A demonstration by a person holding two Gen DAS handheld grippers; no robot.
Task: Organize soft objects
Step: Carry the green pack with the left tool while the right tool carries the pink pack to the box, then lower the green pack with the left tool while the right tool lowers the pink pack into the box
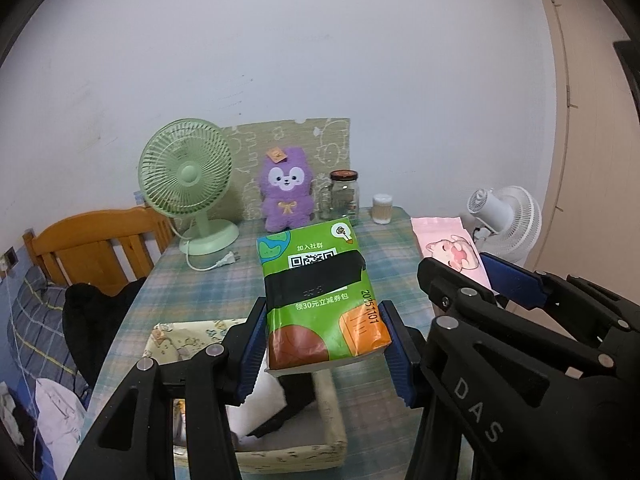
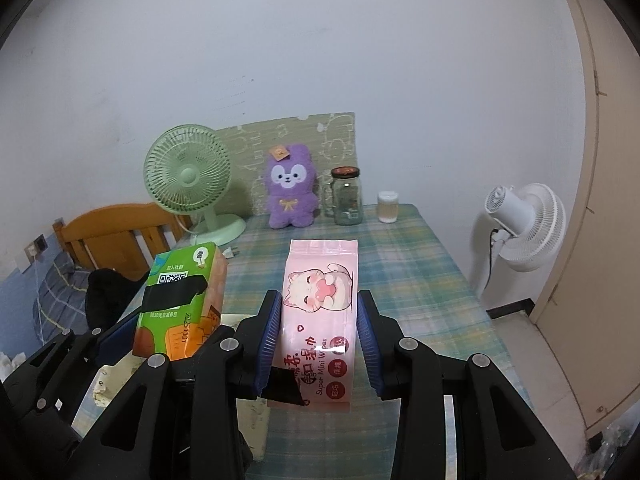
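My left gripper [image 1: 326, 354] is shut on a green tissue pack [image 1: 320, 296] and holds it above a fabric storage box [image 1: 280, 452] on the table. The same pack [image 2: 180, 304] shows at the left in the right wrist view. My right gripper [image 2: 318, 344] is shut on a pink wet-wipes pack [image 2: 320, 320] with a cartoon cat, held above the table; that pack [image 1: 452, 252] also shows at the right in the left wrist view. A purple plush toy [image 1: 285, 192] sits upright at the back of the table, also seen in the right wrist view [image 2: 290, 192].
A green desk fan [image 1: 188, 184] stands back left with its loose plug [image 1: 228, 259]. A glass jar [image 1: 344, 196] and a small white cup [image 1: 382, 209] stand beside the plush. A white floor fan [image 2: 524, 228] stands right of the table. A wooden bed headboard [image 1: 92, 244] lies left.
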